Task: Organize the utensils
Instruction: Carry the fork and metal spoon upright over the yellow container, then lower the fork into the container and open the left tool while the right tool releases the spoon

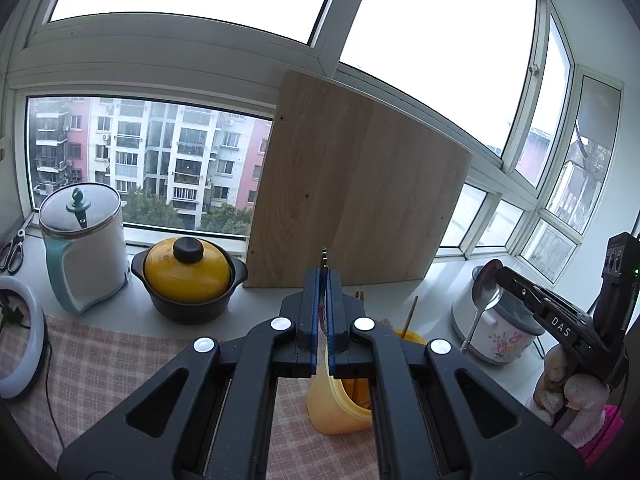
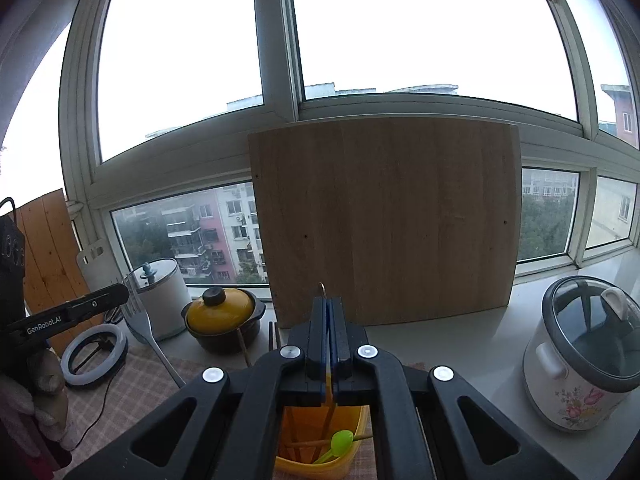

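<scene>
My left gripper (image 1: pixel 323 276) is shut on a metal fork; its tines stick up past the fingertips (image 1: pixel 324 254), and the fork (image 2: pixel 140 320) also shows in the right wrist view. My right gripper (image 2: pixel 329 308) is shut on a metal spoon, whose bowl (image 1: pixel 486 284) shows in the left wrist view. Both hover above a yellow utensil holder (image 2: pixel 320 446) that holds wooden chopsticks and a green spoon (image 2: pixel 340 440). The holder also shows in the left wrist view (image 1: pixel 336 408).
A wooden cutting board (image 2: pixel 384 220) leans on the window. A yellow-lidded black pot (image 1: pixel 188 276), white kettle (image 1: pixel 84 240), floral rice cooker (image 2: pixel 584 356), ring light (image 2: pixel 94 354) and scissors (image 1: pixel 12 250) stand around on the counter and checked cloth (image 1: pixel 112 364).
</scene>
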`<state>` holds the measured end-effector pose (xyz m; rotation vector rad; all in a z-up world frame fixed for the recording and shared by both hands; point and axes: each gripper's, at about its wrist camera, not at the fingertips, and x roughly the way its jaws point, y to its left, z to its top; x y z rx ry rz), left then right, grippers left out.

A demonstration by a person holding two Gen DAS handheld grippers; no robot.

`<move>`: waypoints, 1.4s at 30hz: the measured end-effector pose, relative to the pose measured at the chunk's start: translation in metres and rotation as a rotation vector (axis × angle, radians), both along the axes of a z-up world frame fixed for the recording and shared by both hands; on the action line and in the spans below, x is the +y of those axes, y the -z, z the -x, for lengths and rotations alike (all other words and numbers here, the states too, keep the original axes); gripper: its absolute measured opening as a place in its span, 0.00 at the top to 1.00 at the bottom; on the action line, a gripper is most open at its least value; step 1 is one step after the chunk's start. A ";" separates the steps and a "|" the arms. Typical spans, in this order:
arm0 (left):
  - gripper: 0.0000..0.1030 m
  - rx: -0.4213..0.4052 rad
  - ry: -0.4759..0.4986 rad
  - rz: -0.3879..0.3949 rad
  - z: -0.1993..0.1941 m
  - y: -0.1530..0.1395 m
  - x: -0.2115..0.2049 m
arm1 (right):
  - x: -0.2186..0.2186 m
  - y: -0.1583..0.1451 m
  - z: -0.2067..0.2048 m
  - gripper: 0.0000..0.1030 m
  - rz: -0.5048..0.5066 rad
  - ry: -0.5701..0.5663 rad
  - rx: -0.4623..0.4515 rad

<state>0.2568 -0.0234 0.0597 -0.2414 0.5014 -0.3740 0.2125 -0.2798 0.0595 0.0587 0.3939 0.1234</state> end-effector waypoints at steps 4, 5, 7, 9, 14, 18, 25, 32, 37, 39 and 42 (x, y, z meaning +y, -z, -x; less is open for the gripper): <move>1.00 0.001 -0.009 -0.018 -0.008 0.004 -0.005 | 0.003 0.006 -0.011 1.00 0.039 0.031 -0.007; 1.00 0.003 -0.007 -0.019 -0.009 0.005 -0.006 | 0.006 0.008 -0.014 1.00 0.062 0.038 -0.013; 1.00 -0.001 -0.011 -0.033 -0.011 0.008 -0.010 | 0.010 0.011 -0.017 1.00 0.096 0.048 -0.023; 1.00 -0.005 -0.014 -0.058 -0.012 0.011 -0.014 | 0.014 0.014 -0.021 1.00 0.123 0.049 -0.026; 1.00 0.014 0.005 -0.073 -0.012 0.021 -0.024 | 0.024 0.027 -0.027 1.00 0.140 0.017 0.003; 1.00 0.033 0.023 -0.070 -0.012 0.027 -0.031 | 0.025 0.037 -0.031 1.00 0.114 -0.002 0.044; 0.99 0.068 0.056 -0.043 -0.007 0.038 -0.035 | 0.022 0.043 -0.030 1.00 0.069 -0.023 0.085; 0.98 0.102 0.084 -0.039 -0.004 0.047 -0.042 | 0.013 0.053 -0.029 0.99 -0.005 -0.038 0.140; 0.96 0.109 0.106 -0.052 0.002 0.050 -0.050 | 0.008 0.061 -0.028 0.98 -0.044 -0.046 0.171; 0.96 0.113 0.112 -0.055 0.003 0.050 -0.052 | 0.006 0.063 -0.027 0.98 -0.051 -0.046 0.181; 0.95 0.118 0.119 -0.058 0.005 0.051 -0.054 | 0.005 0.064 -0.026 0.98 -0.051 -0.045 0.187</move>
